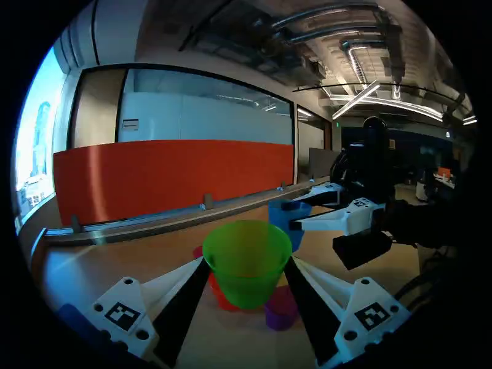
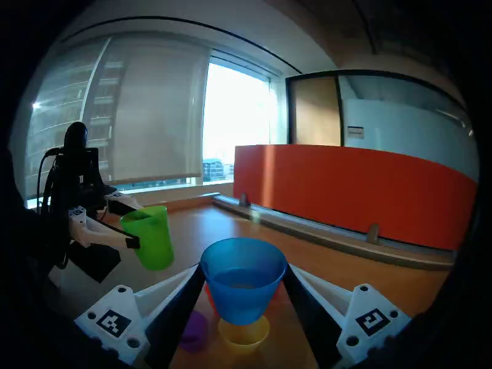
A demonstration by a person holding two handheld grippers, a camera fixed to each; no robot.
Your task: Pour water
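In the left gripper view my left gripper is shut on a green cup, held upright above the wooden table. Farther right, the right gripper holds a blue cup. In the right gripper view my right gripper is shut on that blue cup, upright, with water showing inside. The left gripper with the green cup appears at the left of this view. Both cups are lifted off the table.
Small cups stand on the table below: a red one and a purple one, seen also as a purple cup and a yellow cup. An orange divider panel runs along the table's far edge.
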